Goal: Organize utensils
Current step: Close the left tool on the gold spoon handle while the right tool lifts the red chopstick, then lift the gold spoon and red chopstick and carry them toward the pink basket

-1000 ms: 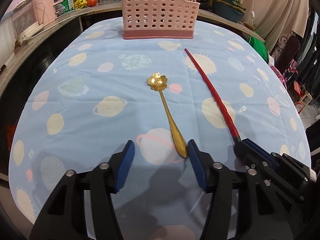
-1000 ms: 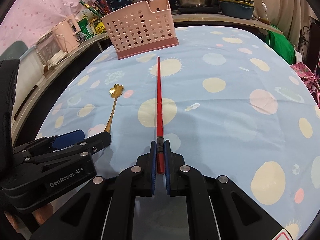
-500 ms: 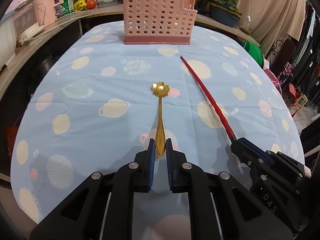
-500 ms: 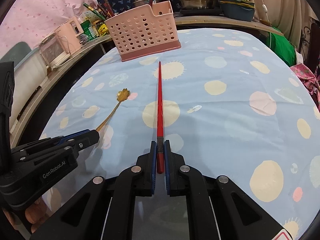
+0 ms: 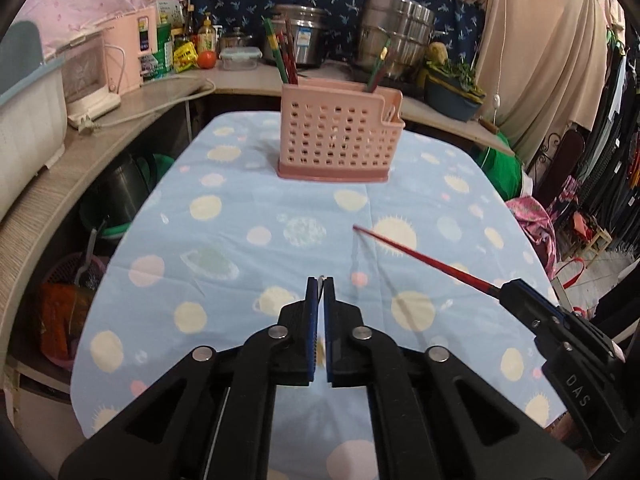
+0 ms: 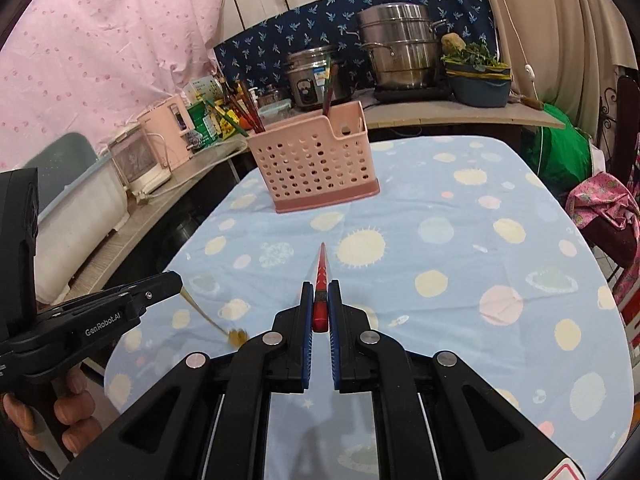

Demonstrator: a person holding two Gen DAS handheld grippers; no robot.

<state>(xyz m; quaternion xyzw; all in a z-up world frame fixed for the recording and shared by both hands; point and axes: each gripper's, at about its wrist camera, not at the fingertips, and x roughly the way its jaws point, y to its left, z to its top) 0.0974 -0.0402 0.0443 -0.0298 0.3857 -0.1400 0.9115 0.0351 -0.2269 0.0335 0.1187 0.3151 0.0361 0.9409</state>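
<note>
My left gripper (image 5: 320,282) is shut on the gold flower-bowl spoon; only the handle tip shows between its pads. In the right wrist view the spoon (image 6: 216,324) hangs down from the left gripper (image 6: 176,280), bowl lowest, above the cloth. My right gripper (image 6: 321,292) is shut on the red chopstick (image 6: 321,270), held off the table and pointing at the pink perforated utensil basket (image 6: 320,164). The chopstick (image 5: 424,258) and the basket (image 5: 338,142) also show in the left wrist view. The basket stands at the table's far end with several chopsticks in it.
The table carries a blue cloth with planets (image 5: 240,248). A counter (image 5: 100,132) curves along the left and back with pink appliances, steel pots (image 6: 400,56) and a plant tub (image 6: 478,80). Bins sit under the counter on the left (image 5: 80,280).
My left gripper closed on the spoon's handle and lifted it off the cloth. My right gripper raised the chopstick. Both tilted up so the basket and counter show higher.
</note>
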